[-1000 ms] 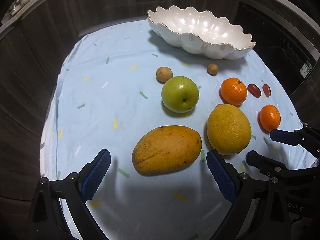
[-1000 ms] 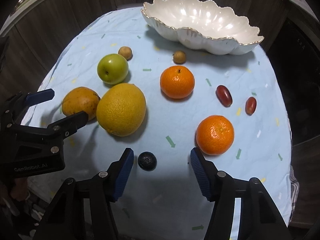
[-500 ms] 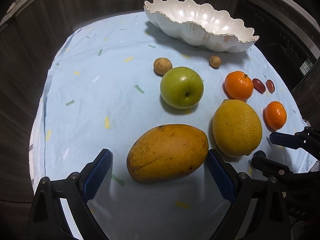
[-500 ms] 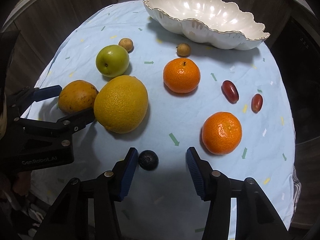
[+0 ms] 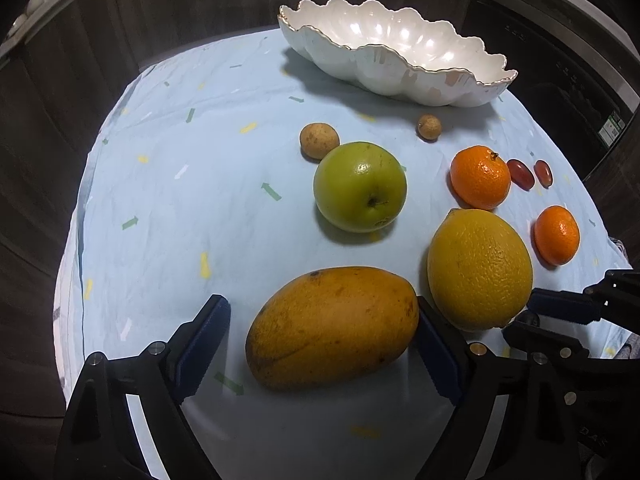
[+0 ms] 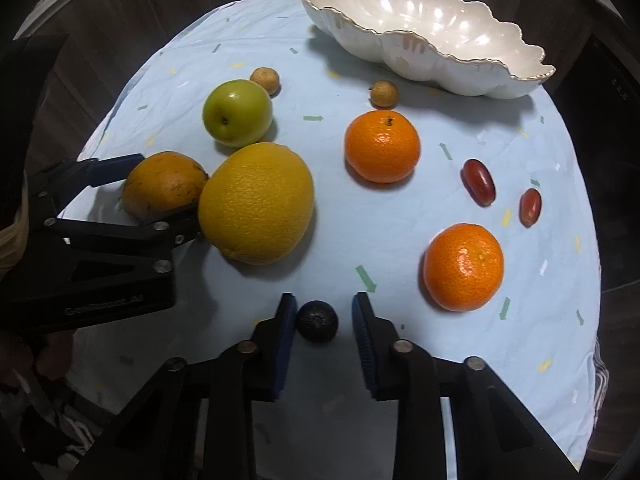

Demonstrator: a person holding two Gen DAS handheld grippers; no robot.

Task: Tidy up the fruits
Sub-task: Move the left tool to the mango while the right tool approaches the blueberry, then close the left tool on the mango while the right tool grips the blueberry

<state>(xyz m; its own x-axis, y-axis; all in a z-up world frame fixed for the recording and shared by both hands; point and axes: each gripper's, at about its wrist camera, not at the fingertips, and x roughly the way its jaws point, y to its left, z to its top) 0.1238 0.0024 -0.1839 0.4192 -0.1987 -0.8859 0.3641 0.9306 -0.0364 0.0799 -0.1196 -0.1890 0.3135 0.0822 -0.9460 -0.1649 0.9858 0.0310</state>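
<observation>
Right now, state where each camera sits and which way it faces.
Left wrist: on the left gripper, looking along its open fingers at the mango; the right gripper shows at right.
Right wrist: on the right gripper, open around a small dark fruit; the left gripper shows at left.
Shared: the mango, yellow citrus, white bowl.

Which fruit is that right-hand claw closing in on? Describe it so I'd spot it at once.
Start at the white scalloped bowl at the far edge of the blue cloth, then come to the near edge. Between the right gripper fingers sits the small dark fruit, the only near-black one, far smaller than the oranges.
</observation>
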